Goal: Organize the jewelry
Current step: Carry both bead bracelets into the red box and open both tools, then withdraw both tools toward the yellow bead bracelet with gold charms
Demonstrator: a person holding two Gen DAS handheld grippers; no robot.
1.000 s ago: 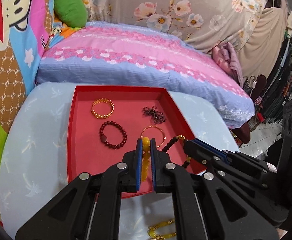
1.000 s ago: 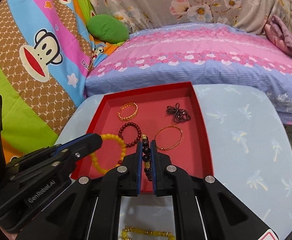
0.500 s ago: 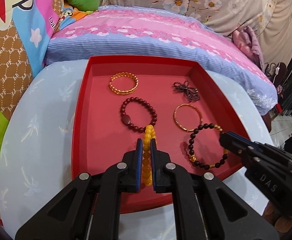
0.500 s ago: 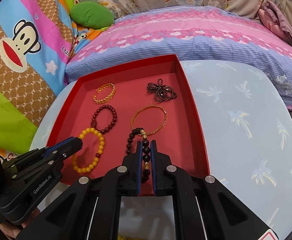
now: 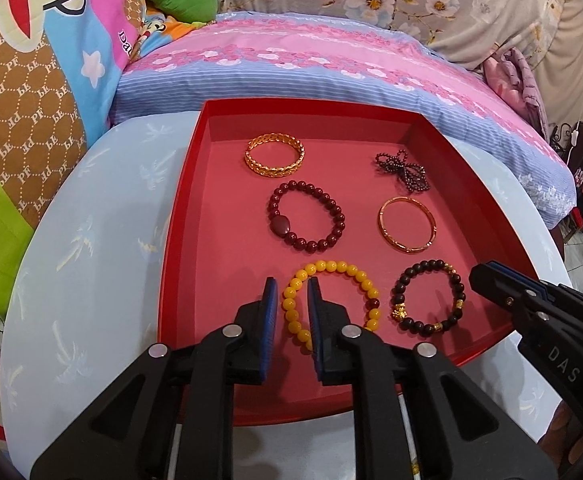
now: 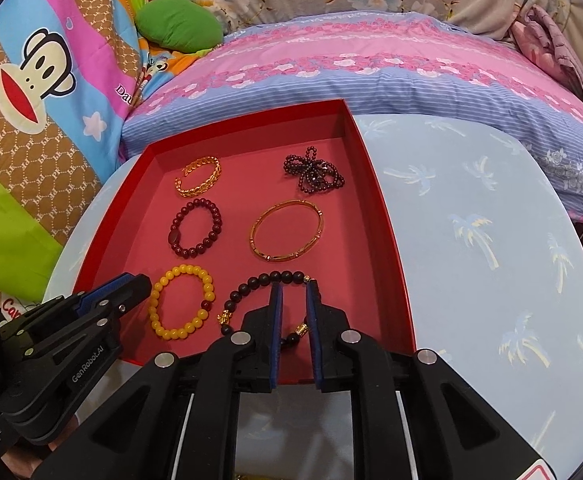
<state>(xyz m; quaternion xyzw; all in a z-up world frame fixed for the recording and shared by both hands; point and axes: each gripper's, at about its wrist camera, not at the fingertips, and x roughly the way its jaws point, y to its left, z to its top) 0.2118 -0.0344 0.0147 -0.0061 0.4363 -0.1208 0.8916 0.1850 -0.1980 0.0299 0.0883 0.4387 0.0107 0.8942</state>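
Palm-print desk (image 6: 471, 240) carries the red tray (image 5: 179, 216); with left gripper (image 5: 291, 292) released around the yellow bracelet (image 5: 333, 302) and right gripper (image 6: 293, 294) released around the black bracelet (image 6: 267, 280), lift both straight up to avoid snagging beads.

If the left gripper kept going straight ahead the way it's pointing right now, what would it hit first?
Most likely the yellow bead bracelet: the open left gripper already straddles its near-left arc in the red tray. Beyond it lies the dark red bead bracelet, though depth is hard to judge.
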